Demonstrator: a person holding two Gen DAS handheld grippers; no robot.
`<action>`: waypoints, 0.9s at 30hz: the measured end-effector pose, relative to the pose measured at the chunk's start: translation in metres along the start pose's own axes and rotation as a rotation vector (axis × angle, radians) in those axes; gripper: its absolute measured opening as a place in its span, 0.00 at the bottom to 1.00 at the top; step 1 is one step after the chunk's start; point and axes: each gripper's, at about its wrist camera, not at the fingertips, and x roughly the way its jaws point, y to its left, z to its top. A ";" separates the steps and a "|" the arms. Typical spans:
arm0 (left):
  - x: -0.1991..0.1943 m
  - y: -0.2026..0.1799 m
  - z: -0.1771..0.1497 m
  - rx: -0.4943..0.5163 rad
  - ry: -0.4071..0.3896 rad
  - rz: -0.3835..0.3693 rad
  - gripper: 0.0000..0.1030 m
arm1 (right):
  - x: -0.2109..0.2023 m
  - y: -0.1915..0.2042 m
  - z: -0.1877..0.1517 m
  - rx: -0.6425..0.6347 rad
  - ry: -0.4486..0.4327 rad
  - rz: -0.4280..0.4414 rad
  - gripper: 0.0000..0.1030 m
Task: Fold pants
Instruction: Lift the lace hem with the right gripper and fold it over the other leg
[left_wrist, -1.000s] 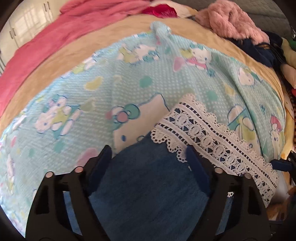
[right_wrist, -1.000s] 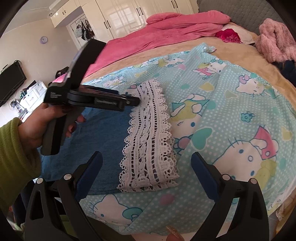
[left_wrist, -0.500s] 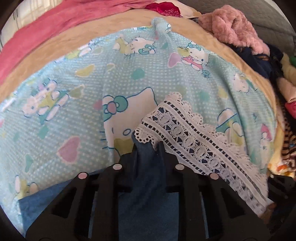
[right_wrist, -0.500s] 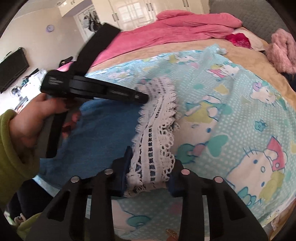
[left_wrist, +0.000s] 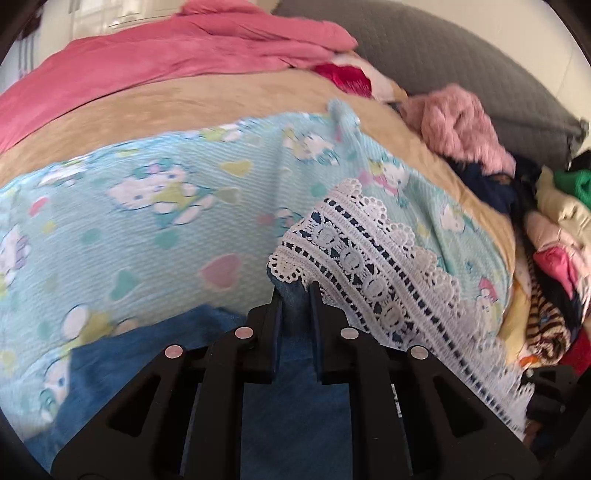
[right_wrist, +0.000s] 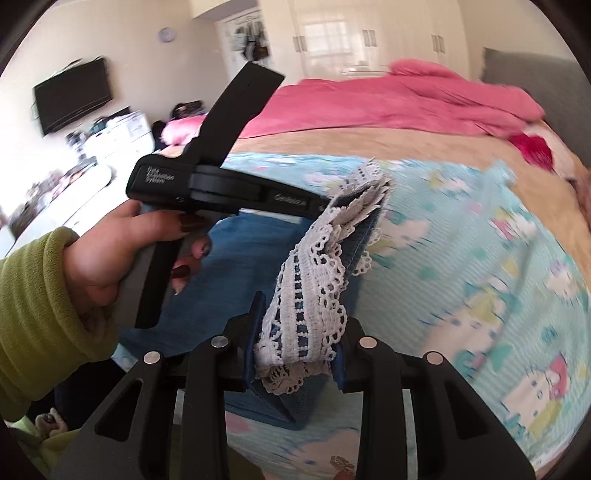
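Left wrist view: the left gripper (left_wrist: 295, 295) has its 2 fingers drawn close on a pinch of blue denim at one corner of the pants (left_wrist: 295, 417), just under the white lace hem (left_wrist: 373, 258); the hem is raised off the cartoon-print blanket (left_wrist: 147, 229) on the bed, and the rest of the denim runs back beneath the gripper; a heap of clothes (left_wrist: 554, 229) lies at the right, with a pink fluffy garment (left_wrist: 458, 125) beyond.

Right wrist view: the right gripper (right_wrist: 295, 358) is clamped on the other end of the lace hem, lace and denim bunched between its fingers; the hem hangs as a slack band between the 2 grippers, clear of the blanket; the step in hand looks like the lift of the leg end for a fold; next, I judge, both grippers must carry the hem together over the denim toward the waist, level and taut so the layers land square.

Only this view shows the left hand (right_wrist: 110, 254) on its handle, the folded edge of denim lying near the bed's edge, and the TV (right_wrist: 74, 96); only the left view shows the clothes heap.
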 end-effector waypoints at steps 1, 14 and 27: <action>-0.011 0.007 -0.003 -0.012 -0.019 0.006 0.06 | 0.001 0.007 0.002 -0.014 0.002 0.007 0.28; -0.074 0.127 -0.060 -0.287 -0.070 0.076 0.09 | 0.068 0.121 -0.002 -0.209 0.144 0.090 0.28; -0.131 0.173 -0.095 -0.411 -0.156 0.119 0.31 | 0.049 0.147 0.002 -0.266 0.142 0.216 0.52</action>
